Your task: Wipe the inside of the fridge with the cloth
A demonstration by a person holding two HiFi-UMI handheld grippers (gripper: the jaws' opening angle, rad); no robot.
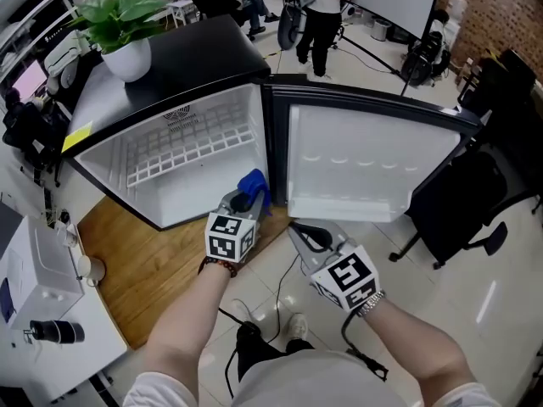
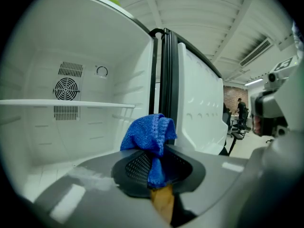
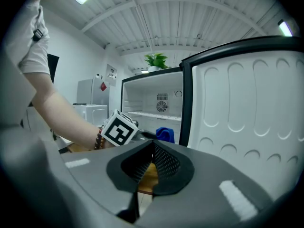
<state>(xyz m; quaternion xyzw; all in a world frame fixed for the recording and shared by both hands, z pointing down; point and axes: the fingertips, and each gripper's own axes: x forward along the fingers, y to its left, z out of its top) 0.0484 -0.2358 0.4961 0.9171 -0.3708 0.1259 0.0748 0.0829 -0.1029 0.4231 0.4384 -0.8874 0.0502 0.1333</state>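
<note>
Cloth (image 2: 149, 139), blue and bunched, sits pinched tight between the jaws of your left gripper (image 1: 248, 197), at the near right edge of the open fridge (image 1: 161, 185), beside the hinge. Your right gripper (image 1: 299, 230) hangs just to its right, near the open door (image 1: 356, 164), jaws pressed together on nothing. Far on the fridge top stands a potted plant (image 1: 123, 28).

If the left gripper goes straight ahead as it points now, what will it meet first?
Probably the fridge's right inner wall, near the hinge, with the held blue cloth touching first; depth is unclear.
</note>
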